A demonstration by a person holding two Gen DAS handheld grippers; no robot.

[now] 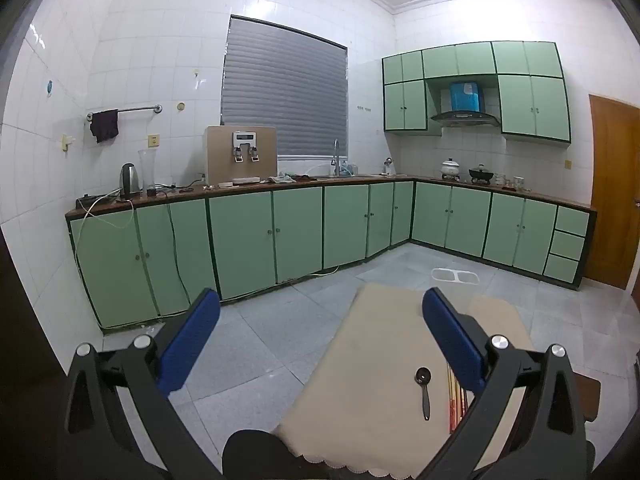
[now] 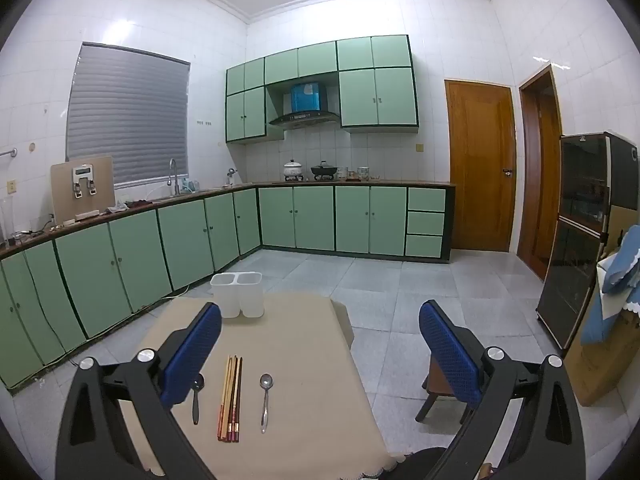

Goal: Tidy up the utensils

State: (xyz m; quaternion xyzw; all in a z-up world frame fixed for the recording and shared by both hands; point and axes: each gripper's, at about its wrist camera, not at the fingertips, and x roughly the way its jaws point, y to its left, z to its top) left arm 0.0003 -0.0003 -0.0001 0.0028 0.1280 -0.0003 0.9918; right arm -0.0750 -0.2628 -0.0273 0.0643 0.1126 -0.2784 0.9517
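While nothing has been lifted yet, the biggest risk sits with the table [image 2: 304, 344]: its beige cloth [image 2: 296, 432] hangs loose over the near edge, and a finger dragged across it could bunch the fabric and shift everything on it. Next comes the holder [image 2: 237, 294], a pale two-cup bin standing at the far edge of the table, well apart from the utensils; it looks light, so a utensil pushed in at a slant might tip it off toward the floor. Both tools hang above the near edge, empty: the left gripper [image 1: 320, 336] and the right gripper [image 2: 320, 340] each have their fingers spread wide, touching nothing. The chopsticks [image 2: 230, 398] lie bundled side by side, so a pinch may catch only some and scatter the rest. Flanking them, the dark spoon [image 2: 196, 396] and the steel spoon [image 2: 265, 400] lie flat; their thin handles could slip or pivot between the pads, especially the glossy steel one.
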